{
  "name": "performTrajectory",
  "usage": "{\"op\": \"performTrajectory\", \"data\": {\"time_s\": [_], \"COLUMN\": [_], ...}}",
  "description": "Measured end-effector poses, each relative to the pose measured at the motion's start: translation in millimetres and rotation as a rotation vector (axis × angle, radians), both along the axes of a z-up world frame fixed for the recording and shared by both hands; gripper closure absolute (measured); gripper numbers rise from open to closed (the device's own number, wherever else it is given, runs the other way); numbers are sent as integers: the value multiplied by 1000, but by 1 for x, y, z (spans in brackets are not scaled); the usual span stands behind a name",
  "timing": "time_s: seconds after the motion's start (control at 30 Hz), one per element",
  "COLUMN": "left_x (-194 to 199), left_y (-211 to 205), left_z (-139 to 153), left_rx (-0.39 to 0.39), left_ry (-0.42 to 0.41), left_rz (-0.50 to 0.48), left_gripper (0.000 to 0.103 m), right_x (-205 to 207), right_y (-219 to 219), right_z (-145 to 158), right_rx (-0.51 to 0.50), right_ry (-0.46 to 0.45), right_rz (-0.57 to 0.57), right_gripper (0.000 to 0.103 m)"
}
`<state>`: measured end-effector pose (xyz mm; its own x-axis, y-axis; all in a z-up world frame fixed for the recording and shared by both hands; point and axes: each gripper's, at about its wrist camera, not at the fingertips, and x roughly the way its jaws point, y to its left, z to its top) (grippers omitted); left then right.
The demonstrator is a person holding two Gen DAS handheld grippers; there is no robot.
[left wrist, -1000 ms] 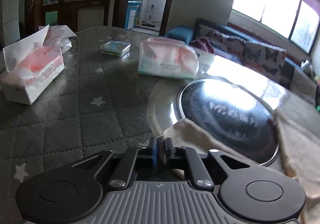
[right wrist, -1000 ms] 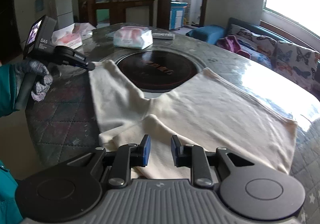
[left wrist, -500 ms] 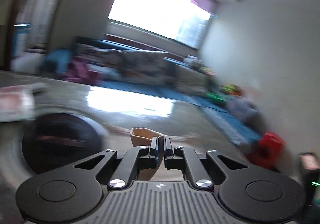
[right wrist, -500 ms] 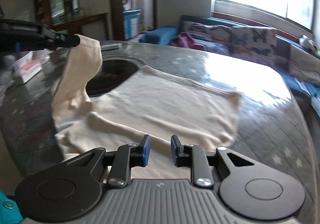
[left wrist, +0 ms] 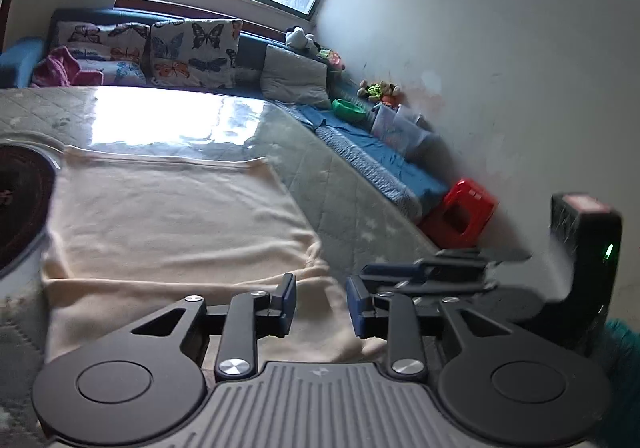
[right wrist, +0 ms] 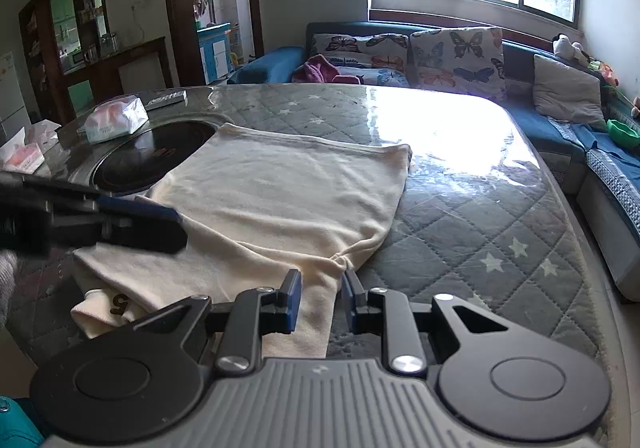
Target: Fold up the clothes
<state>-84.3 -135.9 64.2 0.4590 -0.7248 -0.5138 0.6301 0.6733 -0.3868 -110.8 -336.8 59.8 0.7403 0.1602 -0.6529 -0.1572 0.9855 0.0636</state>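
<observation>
A cream garment [right wrist: 280, 203] lies folded over on the quilted grey table; it also shows in the left wrist view [left wrist: 172, 219]. My left gripper [left wrist: 320, 306] is open and empty just above the garment's near edge; it shows from the side in the right wrist view [right wrist: 140, 221]. My right gripper [right wrist: 320, 304] is open over the garment's near corner, holding nothing; it also shows from the side in the left wrist view [left wrist: 400, 274].
A round black hotplate [right wrist: 152, 155] is set in the table under the garment's far left part. Tissue packs [right wrist: 116, 119] lie beyond it. A sofa with butterfly cushions [right wrist: 440, 47] and a red stool [left wrist: 460, 215] stand past the table edge.
My left gripper carried a sleeve across the garment to the right, laid it down and opened. My right gripper opened a little wider.
</observation>
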Motion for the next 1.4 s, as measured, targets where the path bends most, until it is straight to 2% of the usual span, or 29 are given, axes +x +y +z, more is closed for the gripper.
{"op": "performTrajectory", "data": {"time_s": [0.23,0.5,0.57,0.6,0.73,0.83,0.97,1.13,1.27,1.4], "left_x": [7,11,12,12,13,16,21,34,52,61], "left_y": [50,80,82,83,87,86,83,73,60,54], "left_z": [-15,-35,-39,-41,-40,-38,-31,-17,-25,-38], "left_rx": [152,221,227,230,228,237,230,203,220,254], "left_ry": [-43,-14,-4,1,-1,-7,-22,-60,-52,-48], "left_rz": [125,219,228,232,222,206,193,172,180,178], "left_gripper": [72,72,72,72,72,72,72,72,72,73], "right_x": [8,24,26,27,24,25,31,24,29,35], "right_y": [12,18,19,21,29,30,25,20,29,33], "right_z": [-7,-28,-30,-30,-15,-9,-23,-6,-5,-21], "right_rx": [46,42,45,40,-26,-51,-61,-60,-73,-102], "right_ry": [28,64,70,70,18,-3,37,-26,-35,3], "right_rz": [48,32,33,34,33,20,15,13,64,94], "right_gripper": [81,82,86,93,96,96,95,92,92,92]}}
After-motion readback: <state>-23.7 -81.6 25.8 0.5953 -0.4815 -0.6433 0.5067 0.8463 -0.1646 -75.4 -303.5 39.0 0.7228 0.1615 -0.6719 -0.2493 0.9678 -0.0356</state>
